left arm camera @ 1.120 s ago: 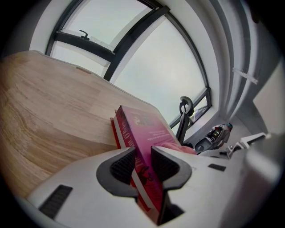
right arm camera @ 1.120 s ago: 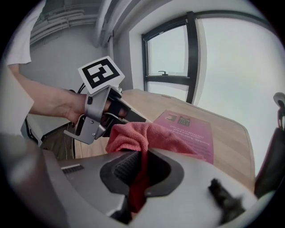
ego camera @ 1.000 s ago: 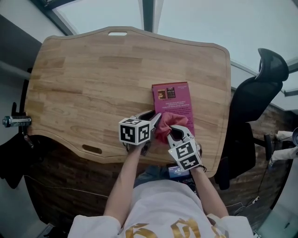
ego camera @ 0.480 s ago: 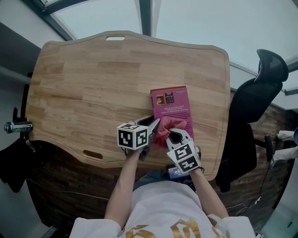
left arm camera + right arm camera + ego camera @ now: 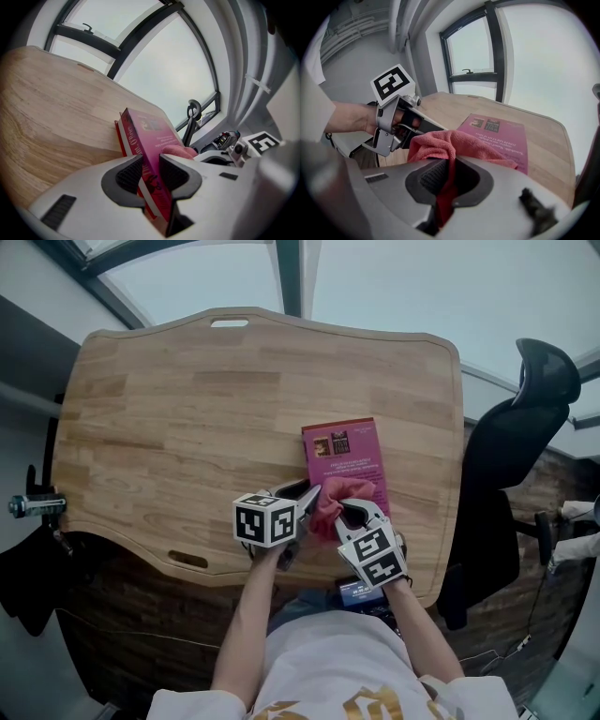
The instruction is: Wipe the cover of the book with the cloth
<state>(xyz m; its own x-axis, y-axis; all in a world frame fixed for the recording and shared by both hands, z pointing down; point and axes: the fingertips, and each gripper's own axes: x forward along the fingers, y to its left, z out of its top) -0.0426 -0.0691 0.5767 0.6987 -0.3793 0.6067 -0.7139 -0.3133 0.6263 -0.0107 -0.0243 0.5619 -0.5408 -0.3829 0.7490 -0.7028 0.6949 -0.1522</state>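
A magenta book (image 5: 345, 454) lies on the wooden table (image 5: 187, 418) near its front right. My left gripper (image 5: 303, 495) is shut on the book's near left edge; in the left gripper view the spine (image 5: 149, 140) runs between both pads of this gripper (image 5: 151, 174). My right gripper (image 5: 352, 510) is shut on a pink cloth (image 5: 332, 499), which is bunched on the near end of the cover. The right gripper view shows the cloth (image 5: 440, 143) pinched in my right gripper (image 5: 449, 178), the book (image 5: 501, 133) beyond it, and the left gripper (image 5: 423, 125) beside it.
A black office chair (image 5: 511, 446) stands close to the table's right edge. The table has a slot at its far edge (image 5: 229, 323) and another near the front left (image 5: 187, 560). A small screen (image 5: 361, 591) shows at the person's lap. Windows lie beyond the table.
Book, cloth and both grippers sit slightly lower in the head view. Both grips look unchanged, and the cloth stays on the near end of the cover.
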